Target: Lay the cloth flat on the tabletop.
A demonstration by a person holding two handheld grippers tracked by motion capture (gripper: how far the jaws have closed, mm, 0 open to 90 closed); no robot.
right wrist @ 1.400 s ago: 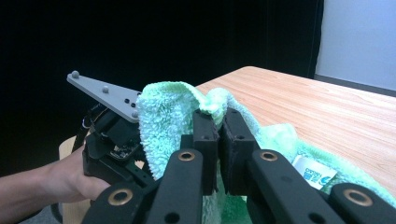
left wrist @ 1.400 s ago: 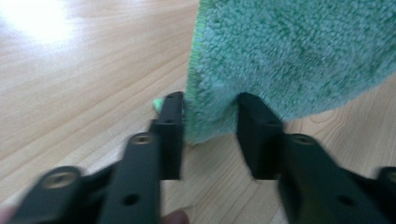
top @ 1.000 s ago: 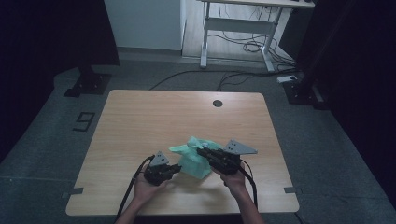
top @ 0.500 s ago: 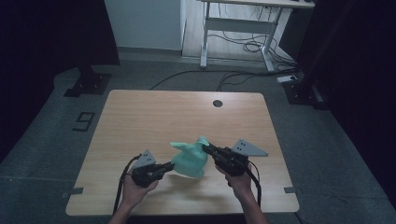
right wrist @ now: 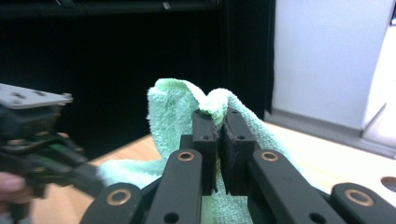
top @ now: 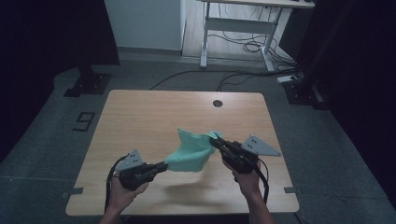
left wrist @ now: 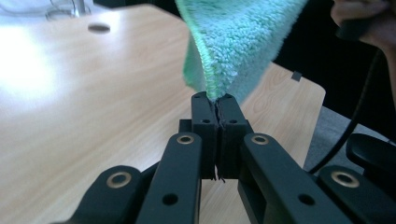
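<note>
A light green towel (top: 192, 150) hangs in the air above the wooden table (top: 140, 116), stretched between both grippers. My left gripper (top: 164, 165) is shut on the towel's lower left corner; in the left gripper view the towel (left wrist: 233, 42) rises from the closed jaws of that gripper (left wrist: 216, 99). My right gripper (top: 214, 141) is shut on the upper right corner. In the right gripper view the towel (right wrist: 173, 112) bunches over the tips of the right gripper (right wrist: 218, 116), and the other hand's gripper (right wrist: 42, 154) shows at the left.
The table has a round cable hole (top: 217, 103) near its far edge. A white desk frame with cables (top: 238, 28) stands on the floor beyond. Dark curtains flank both sides. A black stand base (top: 88, 84) sits at the far left on the floor.
Both hands have risen and moved apart, lifting the towel off the table. It now hangs spread between the two grippers instead of lying bunched on the wood.
</note>
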